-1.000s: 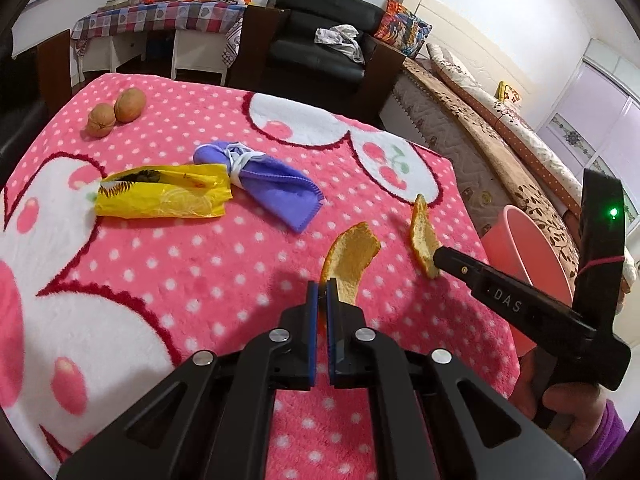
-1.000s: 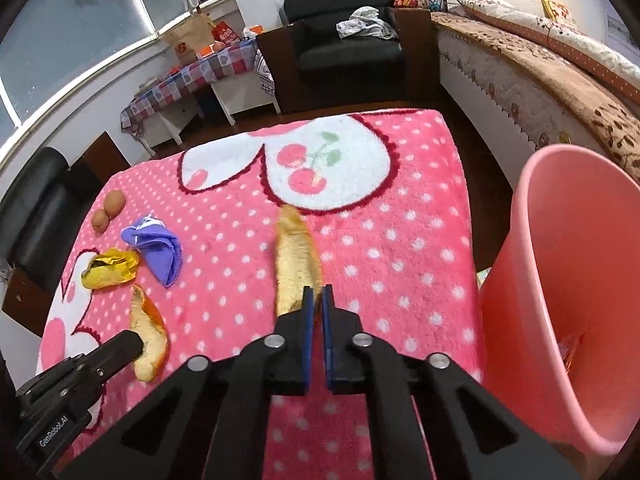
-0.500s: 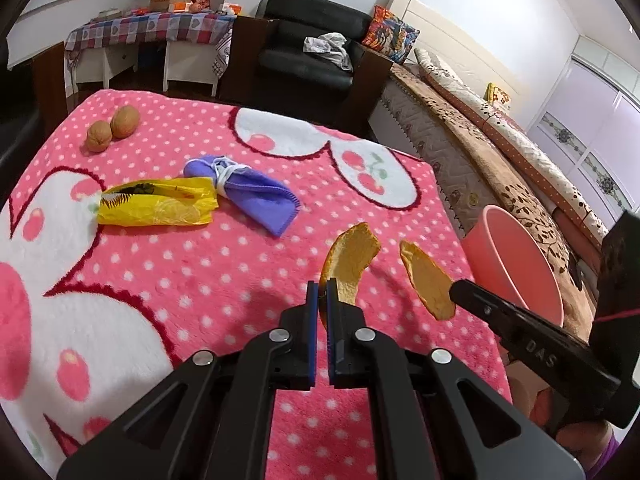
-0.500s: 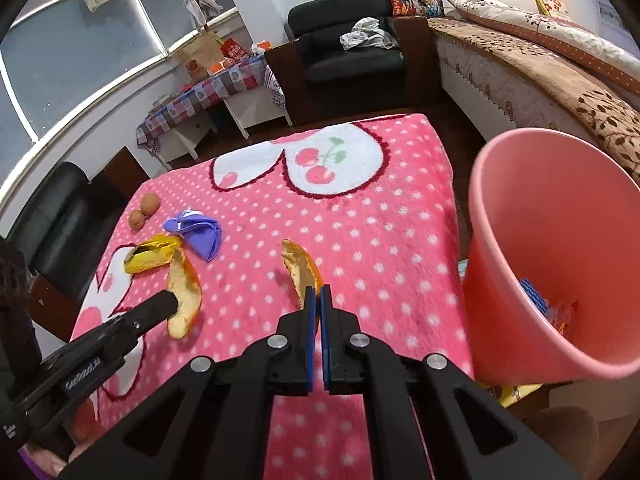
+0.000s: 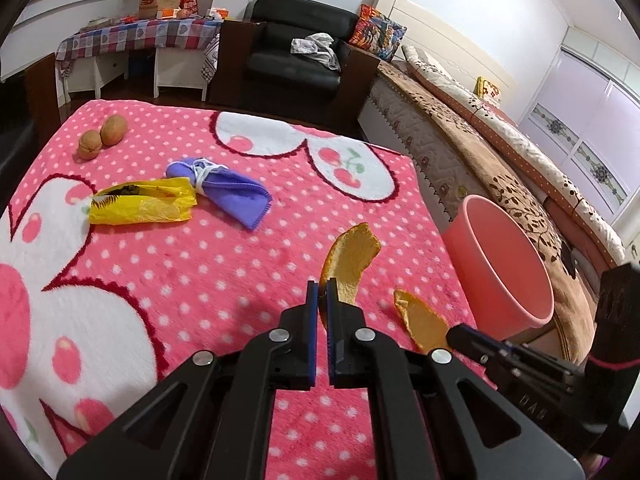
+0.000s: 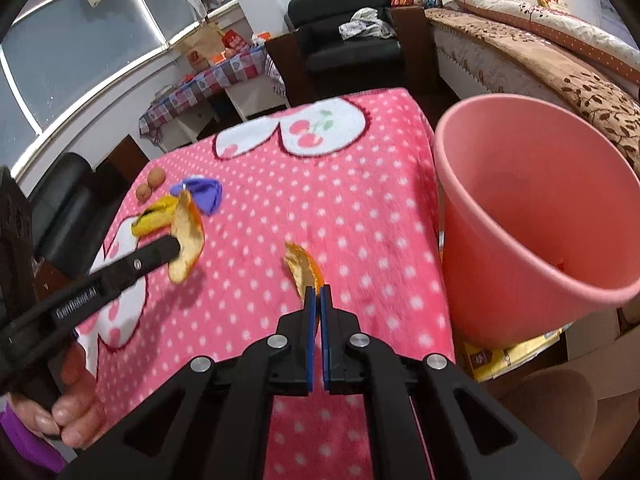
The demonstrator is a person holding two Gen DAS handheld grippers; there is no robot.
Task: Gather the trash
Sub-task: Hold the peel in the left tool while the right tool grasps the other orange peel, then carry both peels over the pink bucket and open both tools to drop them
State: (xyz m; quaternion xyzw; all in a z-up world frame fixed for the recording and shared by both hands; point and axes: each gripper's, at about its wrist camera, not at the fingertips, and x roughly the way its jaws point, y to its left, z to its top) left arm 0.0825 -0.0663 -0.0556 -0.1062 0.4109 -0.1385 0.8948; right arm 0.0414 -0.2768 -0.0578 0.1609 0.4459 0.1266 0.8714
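We are carrying two pieces of orange peel toward the pink bin [image 6: 532, 216], one in each tool. The left gripper [image 5: 322, 300] is pinching the larger peel [image 5: 351, 258] by its lower end, and the right gripper [image 6: 317, 300] is pinching the smaller peel [image 6: 303, 268] the same way; both are hanging above the pink polka-dot blanket [image 5: 200, 264]. The bin is standing just off the blanket's right edge, its mouth tilted toward us, so we are judging that the right piece should go first: bring the tips over the rim, well inside, and only then let go, since a thin curled peel can catch the lip. The left tool should hold back until the right one clears, because the two are close together. Left on the blanket are a yellow wrapper [image 5: 140, 206], a purple cloth [image 5: 228, 188] touching it, and two brown round fruits [image 5: 102, 140] at the far corner, none in our path.
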